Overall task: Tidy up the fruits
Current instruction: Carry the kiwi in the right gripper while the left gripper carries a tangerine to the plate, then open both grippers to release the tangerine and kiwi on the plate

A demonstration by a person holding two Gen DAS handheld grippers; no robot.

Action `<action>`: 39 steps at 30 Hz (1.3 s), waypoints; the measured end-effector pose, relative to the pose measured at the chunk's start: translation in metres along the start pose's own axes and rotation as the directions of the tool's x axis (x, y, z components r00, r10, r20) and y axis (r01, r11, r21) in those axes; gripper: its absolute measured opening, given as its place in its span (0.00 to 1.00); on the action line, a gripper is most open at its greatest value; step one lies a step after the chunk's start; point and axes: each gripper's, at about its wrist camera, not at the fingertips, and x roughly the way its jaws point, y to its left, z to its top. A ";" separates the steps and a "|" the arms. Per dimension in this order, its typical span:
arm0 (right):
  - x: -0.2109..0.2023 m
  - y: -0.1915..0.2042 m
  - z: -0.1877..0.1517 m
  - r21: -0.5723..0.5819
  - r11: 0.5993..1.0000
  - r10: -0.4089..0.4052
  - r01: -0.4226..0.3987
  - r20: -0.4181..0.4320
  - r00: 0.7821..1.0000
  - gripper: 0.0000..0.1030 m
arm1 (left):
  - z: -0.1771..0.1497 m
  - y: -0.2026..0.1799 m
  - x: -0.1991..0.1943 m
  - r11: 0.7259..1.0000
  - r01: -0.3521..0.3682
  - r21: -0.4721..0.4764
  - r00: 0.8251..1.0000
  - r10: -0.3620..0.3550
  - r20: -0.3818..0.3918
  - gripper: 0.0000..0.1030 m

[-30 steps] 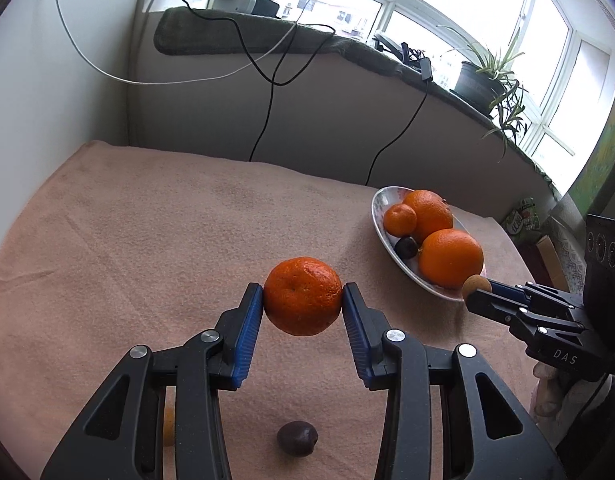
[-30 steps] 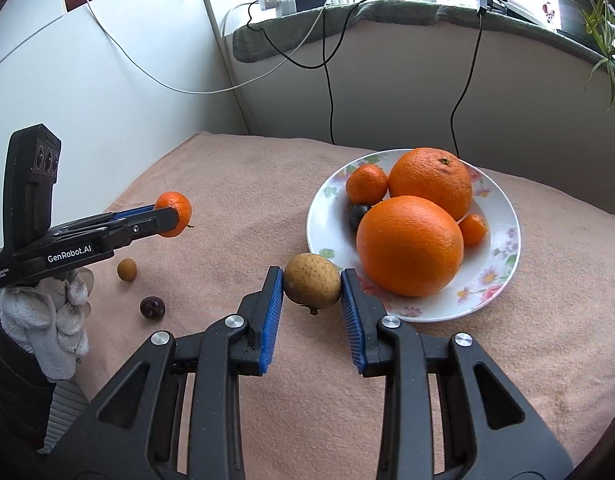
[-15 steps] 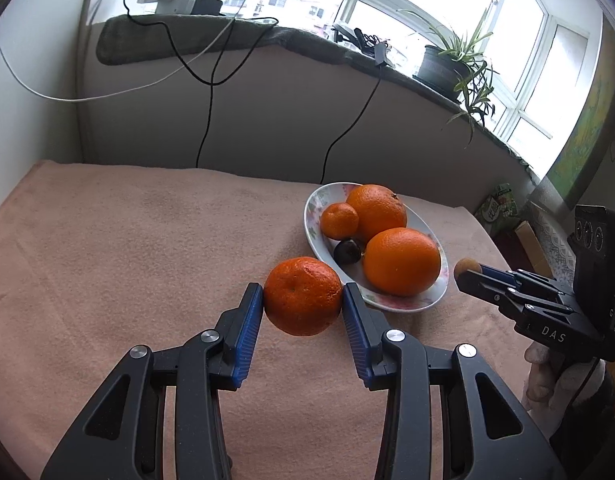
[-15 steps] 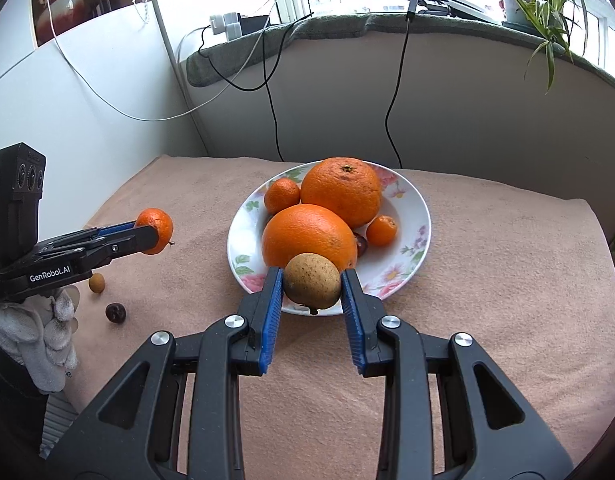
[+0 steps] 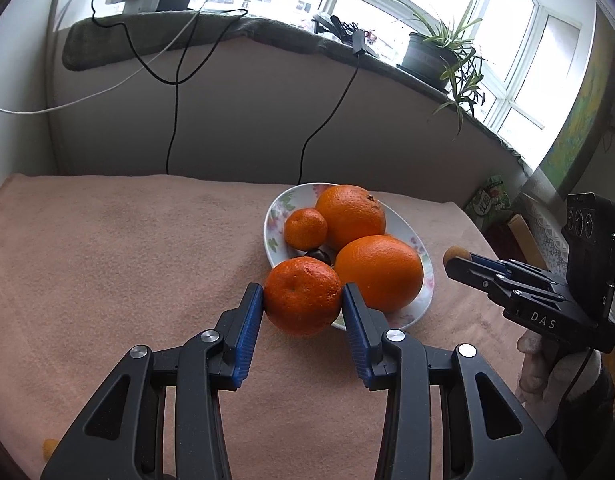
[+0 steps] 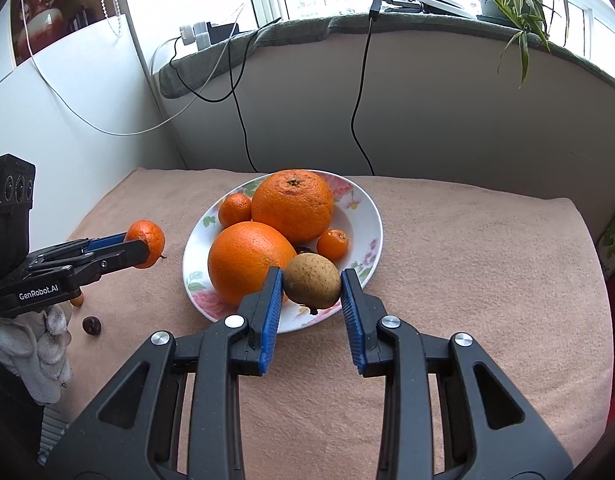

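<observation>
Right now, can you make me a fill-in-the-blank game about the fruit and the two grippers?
1. The left gripper is shut on a ____.
2. The right gripper holds a small fruit whose skin is ____ in colour.
3. The two big oranges rest on a flowered ____.
4. The dark little fruit off the plate lies on the pink ____.

Missing words: mandarin; brown; plate; cloth
</observation>
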 end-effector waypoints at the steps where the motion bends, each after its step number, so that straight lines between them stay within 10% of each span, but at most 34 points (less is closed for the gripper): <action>1: 0.001 -0.001 0.001 0.000 1.000 0.000 0.000 -0.001 1.000 0.30 | 0.001 -0.001 0.002 1.000 0.001 0.001 1.000 -0.001 -0.002 0.38; 33: 0.027 -0.012 0.012 0.008 1.000 -0.002 0.002 -0.023 1.000 0.30 | 0.015 -0.007 0.027 1.000 0.022 0.018 0.999 -0.021 -0.038 0.38; 39: 0.021 -0.011 0.014 0.009 1.000 -0.011 0.011 0.007 1.000 0.62 | 0.015 -0.008 0.027 0.999 0.024 0.026 0.999 -0.023 -0.038 0.40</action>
